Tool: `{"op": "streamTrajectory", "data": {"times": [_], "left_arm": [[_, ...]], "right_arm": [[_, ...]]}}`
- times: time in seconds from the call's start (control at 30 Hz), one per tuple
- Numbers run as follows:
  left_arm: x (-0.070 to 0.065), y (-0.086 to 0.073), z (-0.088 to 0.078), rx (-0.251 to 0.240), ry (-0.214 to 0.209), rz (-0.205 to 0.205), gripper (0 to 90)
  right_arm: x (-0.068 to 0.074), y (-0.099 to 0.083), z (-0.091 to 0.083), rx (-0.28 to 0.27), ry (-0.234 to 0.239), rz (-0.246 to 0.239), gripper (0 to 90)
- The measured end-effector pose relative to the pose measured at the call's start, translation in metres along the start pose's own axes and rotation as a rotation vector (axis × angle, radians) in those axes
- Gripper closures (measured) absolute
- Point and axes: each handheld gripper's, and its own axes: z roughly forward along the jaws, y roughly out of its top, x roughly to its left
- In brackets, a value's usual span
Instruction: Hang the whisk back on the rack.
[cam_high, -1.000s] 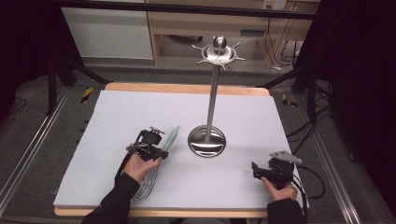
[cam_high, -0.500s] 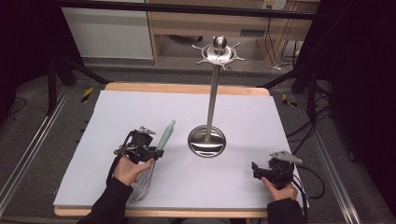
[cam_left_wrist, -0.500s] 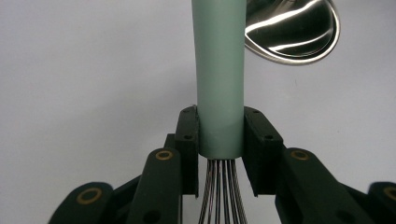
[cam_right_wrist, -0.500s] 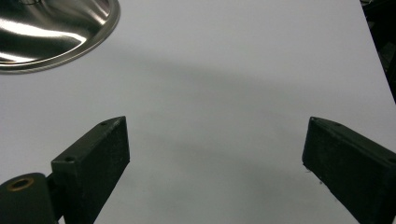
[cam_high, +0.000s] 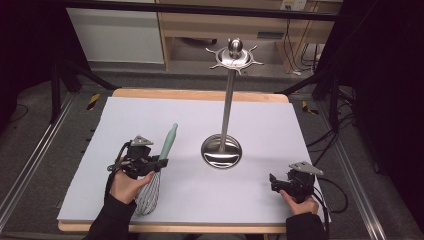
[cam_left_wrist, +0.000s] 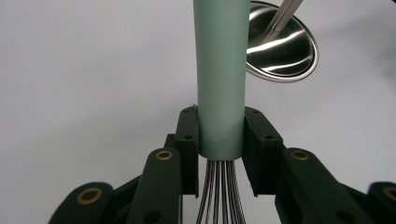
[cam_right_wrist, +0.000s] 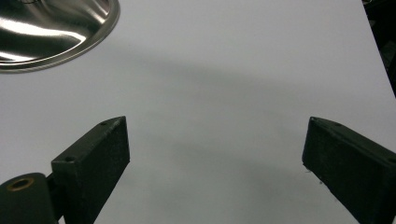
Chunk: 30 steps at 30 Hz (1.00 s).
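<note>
Right now we have the left tool (cam_high: 159, 162) clamped on the whisk (cam_high: 155, 170), its pads pressed to both sides of the pale green handle just above where the wires start, as the left gripper view shows (cam_left_wrist: 220, 135). From above, the handle slants up and away toward the stand (cam_high: 226, 107), and the wire cage hangs low over the near-left part of the desk (cam_high: 200, 115), beside our left hand (cam_high: 125, 182); we cannot tell whether the wires touch the surface. Our right tool (cam_high: 274, 182) rests at the near-right of the desk with its jaws wide apart and nothing between them.

Our main worry is the grip itself: the handle is smooth and round and we hold it at its very end, so we judge that the weight of the long handle could make it pivot or slide between the pads. If we mean to hang it, the stand's hooked crown (cam_high: 234, 54) sits high, and a swinging whisk could knock the thin pole or miss a hook.

Little else crowds us. The stand's shiny round base (cam_high: 221, 151) lies just beyond the whisk, the nearest thing to clip when we move.
</note>
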Motion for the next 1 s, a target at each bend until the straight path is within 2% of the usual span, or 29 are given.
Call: {"op": "streamTrajectory", "data": {"times": [0.53,0.83,1.0], "left_arm": [[0.003,-0.005,-0.031,-0.133,-0.009,0.001,69.0],[0.004,-0.004,-0.048,-0.224,0.003,0.003,69.0],[0.005,-0.004,-0.053,-0.257,0.008,0.000,69.0]], "right_arm": [[0.001,0.000,0.000,0.003,0.002,-0.011,8.1],[0.002,-0.001,-0.001,0.004,0.000,-0.017,8.1],[0.002,0.000,0.000,0.005,0.002,-0.016,8.1]]}}
